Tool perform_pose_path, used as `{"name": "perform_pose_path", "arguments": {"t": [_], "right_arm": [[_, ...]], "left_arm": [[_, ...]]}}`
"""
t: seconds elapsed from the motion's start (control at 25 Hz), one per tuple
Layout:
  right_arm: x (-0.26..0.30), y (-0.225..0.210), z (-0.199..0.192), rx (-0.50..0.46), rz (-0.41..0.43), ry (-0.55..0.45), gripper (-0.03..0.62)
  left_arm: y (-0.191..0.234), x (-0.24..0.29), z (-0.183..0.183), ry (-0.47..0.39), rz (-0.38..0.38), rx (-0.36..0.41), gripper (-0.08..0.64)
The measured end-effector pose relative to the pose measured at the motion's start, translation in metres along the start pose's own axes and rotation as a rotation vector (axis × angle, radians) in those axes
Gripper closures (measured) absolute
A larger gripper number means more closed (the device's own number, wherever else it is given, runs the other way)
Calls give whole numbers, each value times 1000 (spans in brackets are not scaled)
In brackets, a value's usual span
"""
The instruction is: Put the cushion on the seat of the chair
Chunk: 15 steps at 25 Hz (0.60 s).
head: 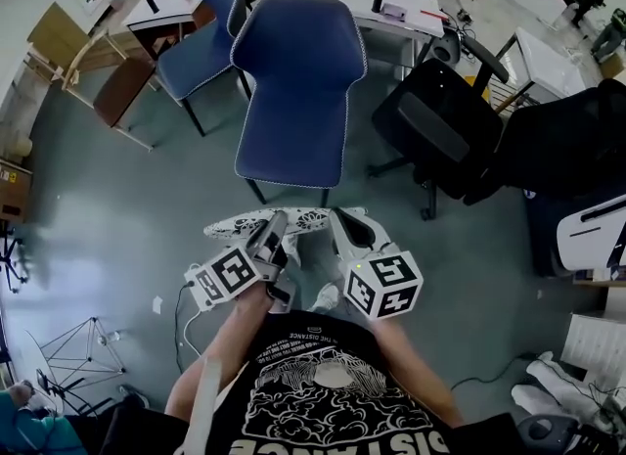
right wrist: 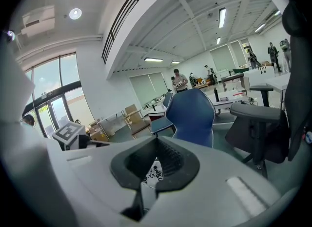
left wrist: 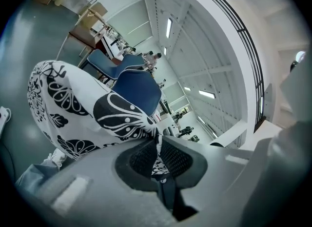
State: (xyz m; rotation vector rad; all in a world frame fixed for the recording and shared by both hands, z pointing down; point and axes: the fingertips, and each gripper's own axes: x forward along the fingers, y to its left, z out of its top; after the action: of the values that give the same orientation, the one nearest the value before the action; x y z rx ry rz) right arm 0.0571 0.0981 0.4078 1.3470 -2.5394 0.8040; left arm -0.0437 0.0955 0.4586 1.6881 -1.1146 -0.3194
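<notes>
Head view: clamping cushion (head: 256, 222) in left tool (head: 278, 232) and right tool (head: 342, 224), short of chair (head: 299, 44); seat (head: 290, 145) placement pending.

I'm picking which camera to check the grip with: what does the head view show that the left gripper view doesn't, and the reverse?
Head view only: the right tool, the blue chair with its bare seat seen from above, and a black office chair beside it. Left gripper view only: the left tool with its jaws pinched on a fold of the cushion, plus ceiling lights. Both: the patterned cushion and the blue chair beyond it.
</notes>
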Motion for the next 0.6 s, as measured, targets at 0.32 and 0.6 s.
{"name": "perform_pose_path", "arguments": {"t": [0.32,0.6], "right_arm": [[38,-14,15,2,-16,29,594],[76,-31,32,3,-24,47,594]], "left_arm": [[13,37,20,49,6,-13,538],[25,74,43,88,7,-25,538]]}}
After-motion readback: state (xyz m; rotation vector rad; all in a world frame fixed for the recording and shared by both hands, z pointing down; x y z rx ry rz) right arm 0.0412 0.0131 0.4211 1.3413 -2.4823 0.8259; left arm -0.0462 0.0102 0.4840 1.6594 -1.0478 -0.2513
